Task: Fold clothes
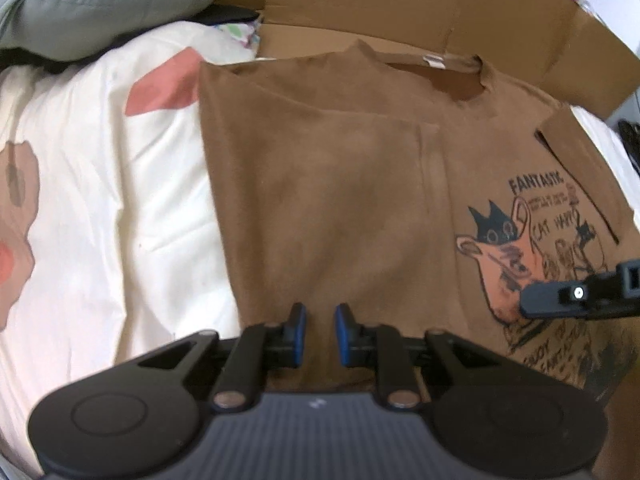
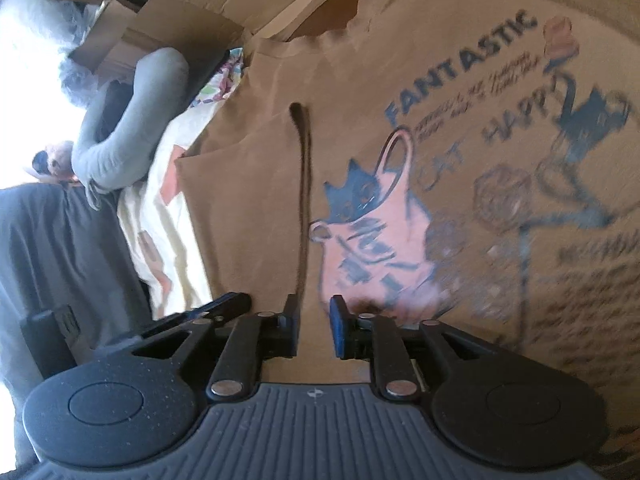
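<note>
Left wrist view: the left tongs [image 1: 320, 320] stand narrow, with a small gap between the blue pads [image 1: 342, 330] and nothing gripped. They hover over the near edge of the brown T-shirt [image 1: 328, 200], which lies flat on the bed [image 1: 100, 184]. Its left side is folded in over the middle. Its collar, at 12 o'clock, rests on a flattened cardboard sheet [image 1: 360, 12]. The printed cat graphic [image 1: 516, 256] sits at 3 o'clock. The right tongs [image 1: 528, 306] enter at 3 o'clock, over the print.

Right wrist view: the right tongs [image 2: 314, 320] are narrowly parted and empty. A dark crease [image 2: 302, 200] in the T-shirt [image 2: 248, 184] runs from the tips toward 12 o'clock. A grey cushion [image 2: 132, 120] lies at 10 o'clock.

Risks, as judged:
- Narrow gaps may pinch only the top layer, so the completed fold would pull open.
- Uneven lifting by the two hands would skew the next fold.
- Dragging fabric could shift the collar off the cardboard.
</note>
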A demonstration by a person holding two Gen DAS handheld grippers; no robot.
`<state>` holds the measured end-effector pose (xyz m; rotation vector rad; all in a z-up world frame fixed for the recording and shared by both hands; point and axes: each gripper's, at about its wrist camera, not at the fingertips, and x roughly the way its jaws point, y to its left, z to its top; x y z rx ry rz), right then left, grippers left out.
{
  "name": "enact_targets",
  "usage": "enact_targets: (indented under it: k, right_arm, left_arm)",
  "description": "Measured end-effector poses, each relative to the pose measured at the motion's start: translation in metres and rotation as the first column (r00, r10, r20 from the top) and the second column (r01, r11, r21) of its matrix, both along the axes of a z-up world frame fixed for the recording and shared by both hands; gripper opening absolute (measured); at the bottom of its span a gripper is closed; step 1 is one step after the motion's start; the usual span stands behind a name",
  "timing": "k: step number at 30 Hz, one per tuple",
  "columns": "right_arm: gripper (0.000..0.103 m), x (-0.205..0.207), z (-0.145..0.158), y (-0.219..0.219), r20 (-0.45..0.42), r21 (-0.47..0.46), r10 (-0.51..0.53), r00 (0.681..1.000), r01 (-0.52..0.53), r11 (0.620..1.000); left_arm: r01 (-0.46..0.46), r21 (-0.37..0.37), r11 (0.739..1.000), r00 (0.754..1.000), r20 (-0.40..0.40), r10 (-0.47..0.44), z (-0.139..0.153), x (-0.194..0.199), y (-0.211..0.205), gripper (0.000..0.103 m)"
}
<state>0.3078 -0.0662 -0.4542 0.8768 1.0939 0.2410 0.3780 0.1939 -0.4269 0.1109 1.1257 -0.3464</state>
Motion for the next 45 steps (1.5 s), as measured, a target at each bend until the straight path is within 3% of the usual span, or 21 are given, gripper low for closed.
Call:
enact_targets:
  k: [9,13,17,21,23,26,31,33,40,45]
  right_arm:
    - [0.022,0.016,0.008,-0.029,-0.028,-0.121,0.048,0.998,-0.051,0.991]
    - [0.03,0.015,0.02,-0.05,-0.008,-0.18,0.075,0.997,-0.075,0.981]
    - [0.031,0.015,0.032,-0.086,0.015,-0.222,0.046,0.999,-0.042,0.974]
    - [0.031,0.018,0.036,-0.123,0.008,-0.243,-0.015,1.0,0.016,0.97]
    - [0.031,0.019,0.04,-0.137,0.0,-0.274,0.004,1.0,-0.004,0.962]
    - [0.032,0.017,0.05,-0.156,-0.008,-0.319,0.032,0.999,-0.033,0.947]
    - [0.045,0.011,0.075,-0.176,-0.005,-0.337,0.07,0.998,-0.067,0.939]
    - [0.045,0.01,0.085,-0.177,-0.001,-0.345,0.115,0.993,-0.108,0.932]
    - [0.054,-0.009,0.112,-0.186,0.027,-0.356,0.17,0.985,-0.149,0.922]
    - [0.055,-0.031,0.123,-0.187,0.014,-0.389,0.239,0.971,-0.215,0.896]
  left_arm:
    - [-0.054,-0.011,0.998,0.998,0.04,0.055,0.014,-0.006,0.003,0.02]
    - [-0.102,-0.004,0.995,0.995,0.025,0.102,0.015,-0.009,0.003,0.021]
    - [-0.126,0.022,0.992,0.992,0.032,0.126,0.024,-0.015,0.0,0.031]
    - [-0.161,0.041,0.986,0.987,0.031,0.16,0.03,-0.018,-0.002,0.033]
    - [-0.181,0.052,0.982,0.983,0.027,0.179,0.033,-0.019,-0.004,0.038]
    - [-0.232,0.074,0.97,0.972,-0.004,0.233,0.041,-0.02,-0.007,0.052]
    - [-0.284,0.129,0.95,0.953,-0.069,0.294,0.062,-0.022,-0.016,0.056]
    - [-0.319,0.142,0.937,0.942,-0.064,0.33,0.071,-0.025,-0.017,0.057]
    - [-0.41,0.087,0.908,0.908,-0.051,0.415,0.084,-0.044,-0.013,0.058]
    - [-0.401,0.048,0.915,0.914,-0.043,0.403,0.092,-0.068,-0.019,0.058]
